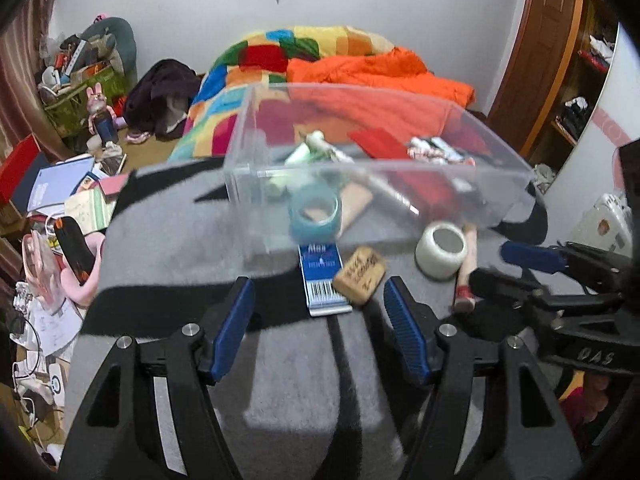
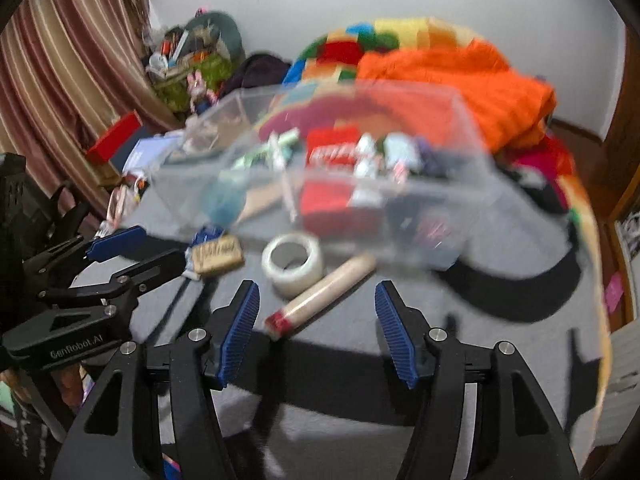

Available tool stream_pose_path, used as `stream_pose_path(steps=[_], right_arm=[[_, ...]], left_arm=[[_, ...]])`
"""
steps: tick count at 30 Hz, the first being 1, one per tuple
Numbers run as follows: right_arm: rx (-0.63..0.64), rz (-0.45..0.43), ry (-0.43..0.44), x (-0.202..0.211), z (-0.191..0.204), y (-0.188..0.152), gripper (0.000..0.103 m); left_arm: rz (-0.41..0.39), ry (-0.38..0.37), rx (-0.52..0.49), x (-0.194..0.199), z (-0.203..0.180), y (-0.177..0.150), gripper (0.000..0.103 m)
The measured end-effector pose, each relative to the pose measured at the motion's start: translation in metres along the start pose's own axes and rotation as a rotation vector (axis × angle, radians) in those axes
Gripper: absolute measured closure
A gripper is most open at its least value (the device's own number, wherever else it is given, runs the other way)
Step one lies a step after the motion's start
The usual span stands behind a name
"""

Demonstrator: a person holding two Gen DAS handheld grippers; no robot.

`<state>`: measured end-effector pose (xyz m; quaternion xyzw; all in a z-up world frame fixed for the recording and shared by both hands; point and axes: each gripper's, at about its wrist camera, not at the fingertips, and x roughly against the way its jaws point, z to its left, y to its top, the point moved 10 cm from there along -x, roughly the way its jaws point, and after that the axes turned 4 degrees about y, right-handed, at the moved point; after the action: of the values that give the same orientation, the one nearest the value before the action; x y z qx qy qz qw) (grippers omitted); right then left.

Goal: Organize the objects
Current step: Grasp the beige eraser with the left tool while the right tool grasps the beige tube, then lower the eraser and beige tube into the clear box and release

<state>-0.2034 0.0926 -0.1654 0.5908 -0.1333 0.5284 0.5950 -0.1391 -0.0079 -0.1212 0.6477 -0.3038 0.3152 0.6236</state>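
Left gripper (image 1: pixel 318 318) and right gripper (image 2: pixel 316 330) both wide open, empty, low in frame. Clear bin (image 1: pixel 496 168) upper centre, half filled. Wooden roller (image 2: pixel 320 294) at right view's centre: likely stiff, light, smooth; grip mid-shaft. Tape roll (image 2: pixel 292 262) touching it.

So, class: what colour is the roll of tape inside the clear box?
The roll of tape is light blue, seen best in the left wrist view through the clear box.
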Motion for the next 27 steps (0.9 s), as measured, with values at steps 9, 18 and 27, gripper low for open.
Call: stream_pose_path(steps=[9, 18, 27], right_arm=[[0.036, 0.014, -0.072, -0.016, -0.003, -0.009, 0.059], [0.005, 0.009, -0.043, 0.009, -0.026, -0.027, 0.082], [-0.029, 0.004, -0.050, 0.023, -0.045, -0.036, 0.089]], left_arm=[[-0.010, -0.018, -0.084, -0.004, -0.018, 0.007, 0.036], [0.063, -0.019, -0.167, -0.033, -0.034, 0.008, 0.044], [0.044, -0.022, -0.220, -0.028, -0.043, 0.008, 0.078]])
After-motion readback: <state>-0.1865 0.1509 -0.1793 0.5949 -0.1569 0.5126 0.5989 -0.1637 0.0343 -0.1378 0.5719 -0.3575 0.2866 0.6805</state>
